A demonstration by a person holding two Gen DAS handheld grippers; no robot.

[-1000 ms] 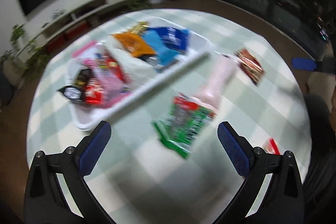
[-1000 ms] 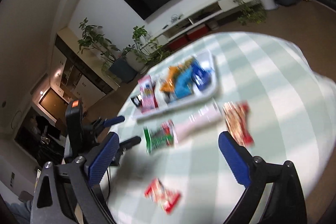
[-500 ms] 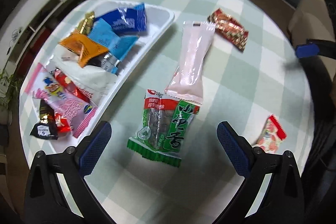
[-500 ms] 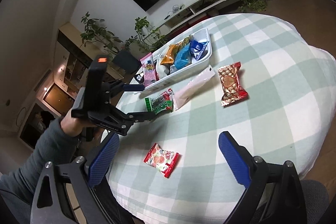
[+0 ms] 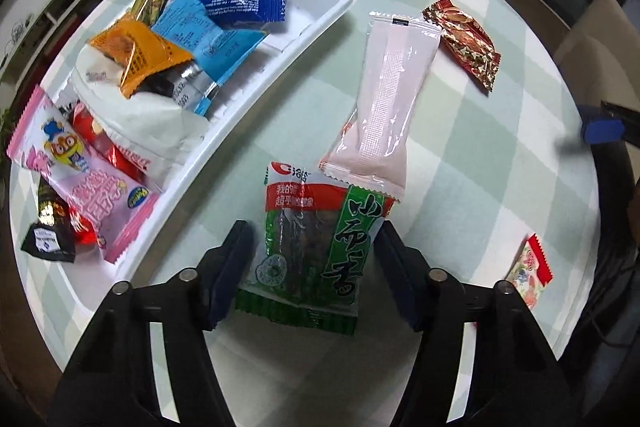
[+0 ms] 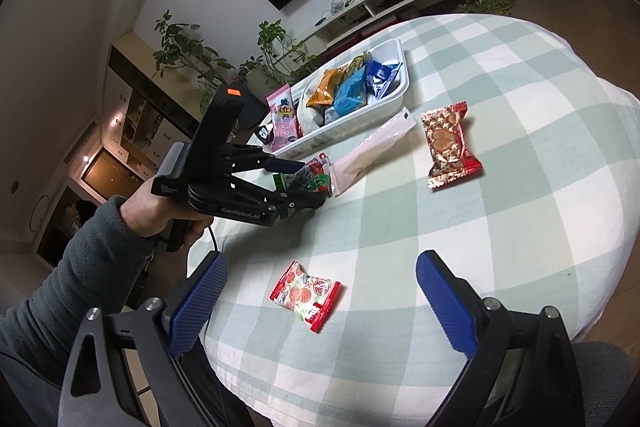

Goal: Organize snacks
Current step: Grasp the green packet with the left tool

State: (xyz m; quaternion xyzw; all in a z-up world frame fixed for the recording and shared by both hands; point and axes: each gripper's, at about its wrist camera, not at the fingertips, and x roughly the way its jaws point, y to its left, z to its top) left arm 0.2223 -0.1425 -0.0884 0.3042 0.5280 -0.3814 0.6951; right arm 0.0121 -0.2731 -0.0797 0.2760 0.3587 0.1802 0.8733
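Left wrist view: left gripper (image 5: 310, 269) fingers apart, straddling green snack pack (image 5: 310, 243) on tabletop (image 5: 460, 155), near white tray (image 5: 256, 83), likely lined up for pinch. Right gripper (image 6: 320, 307) spread wide, hovering over red-white candy (image 6: 306, 295), holding nothing.

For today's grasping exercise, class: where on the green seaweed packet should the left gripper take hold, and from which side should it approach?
Grip the green seaweed packet across its two long side edges near the sealed bottom end, approaching from that near end. It lies flat, its far end tucked against the long pink packet, so the near end is the free one. The left gripper is open and already straddles it.
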